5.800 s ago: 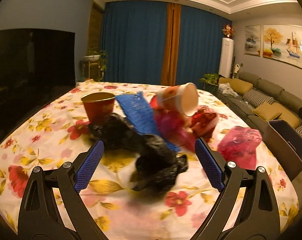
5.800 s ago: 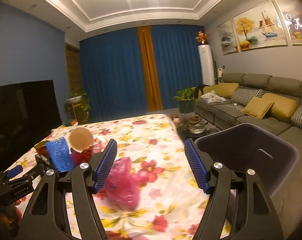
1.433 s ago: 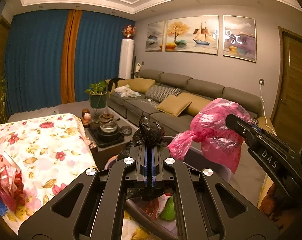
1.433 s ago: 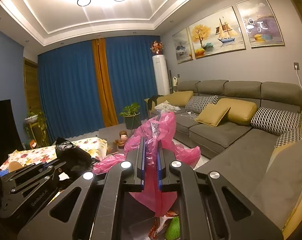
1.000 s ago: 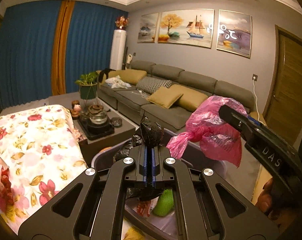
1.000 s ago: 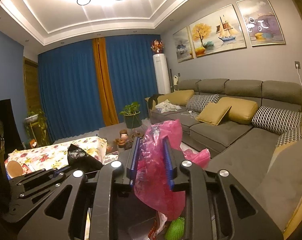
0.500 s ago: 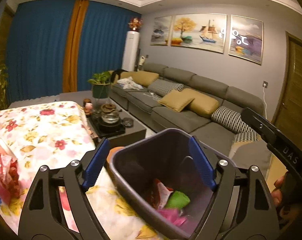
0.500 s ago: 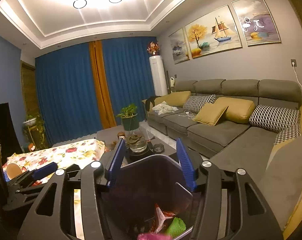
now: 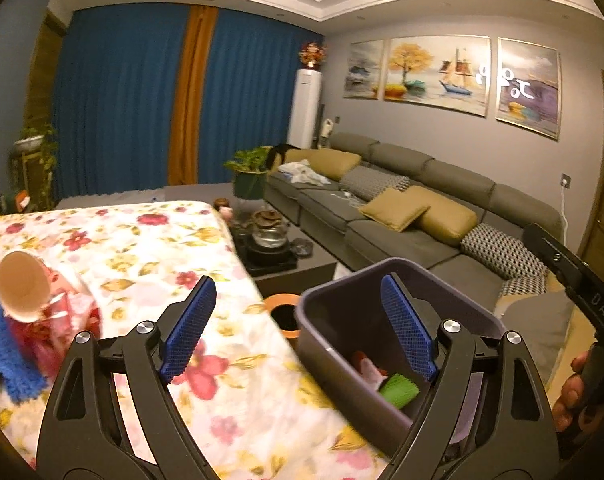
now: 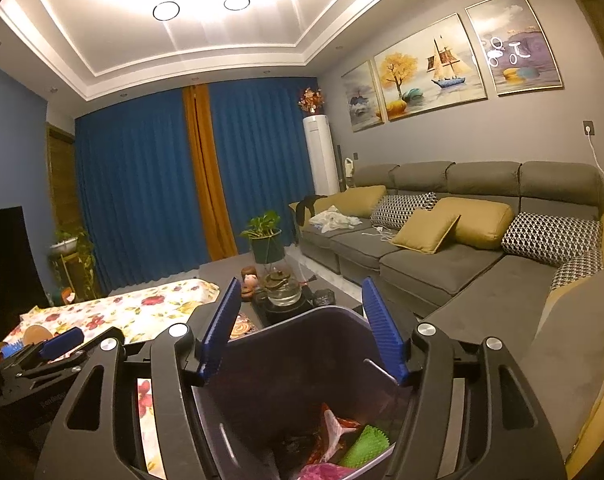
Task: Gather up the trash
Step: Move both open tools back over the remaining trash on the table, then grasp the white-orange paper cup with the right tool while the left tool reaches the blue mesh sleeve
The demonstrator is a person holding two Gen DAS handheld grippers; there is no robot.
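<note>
A dark grey trash bin stands beside the flowered table; it also shows in the right wrist view. Inside lie a green item, a red-white wrapper and pink plastic. My left gripper is open and empty over the table edge and bin. My right gripper is open and empty above the bin. On the table's left remain a paper cup, a red wrapper and a blue mesh piece.
A grey sofa with yellow and patterned cushions runs along the right wall. A low tea table with a glass kettle and a potted plant stand beyond the bin. An orange-rimmed container sits by the bin.
Both grippers opened over the bin and let the black bag and the pink bag drop in. The left gripper has since swung left toward the table.
</note>
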